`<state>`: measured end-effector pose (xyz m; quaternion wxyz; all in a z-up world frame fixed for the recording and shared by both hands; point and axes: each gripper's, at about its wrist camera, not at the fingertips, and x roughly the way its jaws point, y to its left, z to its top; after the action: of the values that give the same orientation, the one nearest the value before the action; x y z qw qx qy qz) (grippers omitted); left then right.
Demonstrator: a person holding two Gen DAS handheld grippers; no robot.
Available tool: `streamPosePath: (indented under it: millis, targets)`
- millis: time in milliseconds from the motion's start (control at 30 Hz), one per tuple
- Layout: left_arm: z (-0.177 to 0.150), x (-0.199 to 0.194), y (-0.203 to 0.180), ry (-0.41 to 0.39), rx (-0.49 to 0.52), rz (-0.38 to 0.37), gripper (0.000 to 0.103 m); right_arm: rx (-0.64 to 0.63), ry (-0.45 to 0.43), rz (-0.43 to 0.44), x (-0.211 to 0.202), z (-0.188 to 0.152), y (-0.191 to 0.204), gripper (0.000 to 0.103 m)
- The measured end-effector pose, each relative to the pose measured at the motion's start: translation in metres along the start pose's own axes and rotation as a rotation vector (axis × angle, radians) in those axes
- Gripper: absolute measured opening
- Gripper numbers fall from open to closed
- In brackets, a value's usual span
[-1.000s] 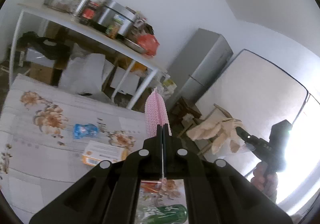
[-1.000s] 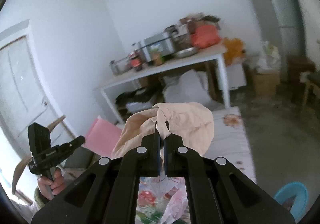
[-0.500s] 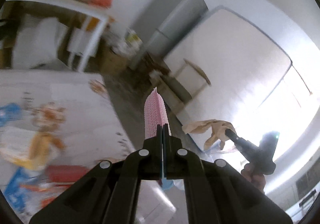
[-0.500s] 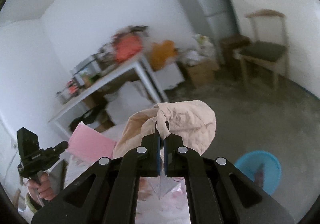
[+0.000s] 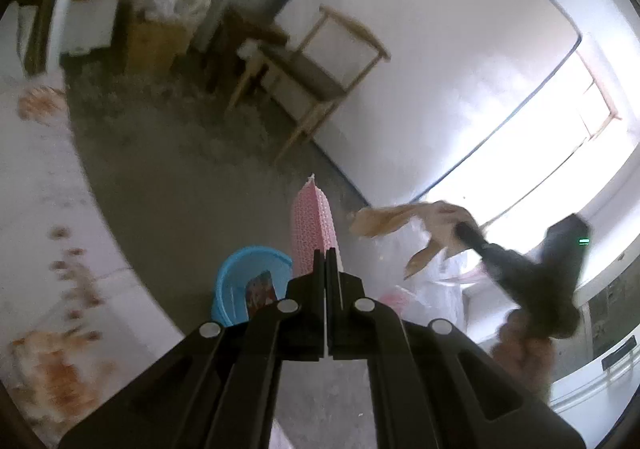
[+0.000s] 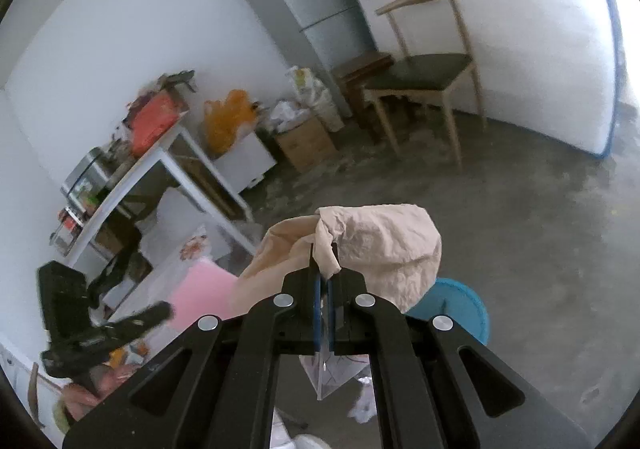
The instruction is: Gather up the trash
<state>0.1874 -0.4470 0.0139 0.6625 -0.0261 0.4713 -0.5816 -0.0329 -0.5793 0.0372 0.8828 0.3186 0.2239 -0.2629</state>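
My left gripper (image 5: 325, 255) is shut on a pink patterned sheet (image 5: 314, 229) that stands up from its tips. A blue bucket (image 5: 250, 283) sits on the floor just below and left of it, with a colourful wrapper inside. My right gripper (image 6: 325, 273) is shut on a crumpled beige paper bag (image 6: 380, 245), which bulges above the jaws. The blue bucket (image 6: 456, 311) shows partly behind that bag. In the left wrist view the right gripper (image 5: 466, 229) and its beige bag (image 5: 404, 219) hang at the right, held by a hand. The left gripper (image 6: 162, 311) with the pink sheet (image 6: 202, 295) appears at lower left.
A wooden chair (image 6: 428, 65) and a grey fridge (image 6: 308, 1) stand at the far wall. A white shelf table (image 6: 160, 165) with pots and a cardboard box (image 6: 306, 145) are left. The flowered tablecloth (image 5: 48, 217) edges the concrete floor (image 6: 540, 217). Clear plastic scraps (image 6: 334, 373) lie below.
Both grippers swung away from the table toward the floor and sank, still holding the pink sheet and the beige bag. The blue bucket has come close under them.
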Motion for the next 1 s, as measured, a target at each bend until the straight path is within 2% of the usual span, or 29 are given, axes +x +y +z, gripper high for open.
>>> streamPosePath:
  millis: [167, 267, 333, 367, 400, 433, 500, 633, 700, 733, 800, 900, 1000]
  targets:
    - [-0.005, 0.091, -0.005, 0.126, 0.003, 0.032, 0.000, 0.034, 0.004, -0.032, -0.005, -0.003, -0.026, 0.001]
    - [-0.013, 0.134, -0.011, 0.176, 0.021, 0.044, 0.001, 0.070, 0.012, -0.044, -0.004, -0.005, -0.040, 0.001]
    - [-0.018, 0.154, -0.009, 0.216, -0.004, 0.057, 0.002, 0.088, 0.014, -0.050, -0.006, -0.007, -0.047, 0.001]
    - [-0.020, 0.162, -0.007, 0.232, -0.021, 0.073, 0.010, 0.097, 0.017, -0.052, -0.006, -0.009, -0.051, 0.001]
    - [-0.022, 0.169, -0.003, 0.245, -0.045, 0.089, 0.023, 0.106, 0.020, -0.053, -0.007, -0.010, -0.054, 0.001]
    - [-0.023, 0.170, -0.001, 0.246, -0.061, 0.095, 0.028, 0.113, 0.026, -0.052, -0.007, -0.012, -0.056, 0.001]
    - [-0.023, 0.163, 0.002, 0.228, -0.074, 0.075, 0.033, 0.113, 0.033, -0.052, -0.005, -0.012, -0.054, 0.001]
    - [-0.024, 0.136, -0.004, 0.199, -0.005, 0.027, 0.036, 0.103, 0.041, -0.035, -0.002, -0.012, -0.048, 0.001]
    - [-0.029, 0.119, -0.013, 0.177, 0.049, -0.018, 0.047, 0.109, 0.042, -0.017, -0.003, -0.012, -0.044, 0.001]
    - [-0.032, 0.107, -0.018, 0.163, 0.084, -0.040, 0.051, 0.111, 0.040, -0.001, -0.004, -0.010, -0.039, 0.001]
    - [-0.042, 0.084, -0.035, 0.119, 0.173, -0.088, 0.069, 0.117, 0.039, 0.023, -0.008, -0.006, -0.031, 0.001]
    - [-0.059, 0.049, -0.062, 0.049, 0.297, -0.120, 0.079, 0.118, 0.036, 0.095, -0.019, 0.001, -0.010, 0.001]
    - [-0.072, 0.017, -0.087, -0.034, 0.411, -0.118, 0.083, 0.068, 0.029, 0.179, -0.037, 0.013, 0.025, 0.001]
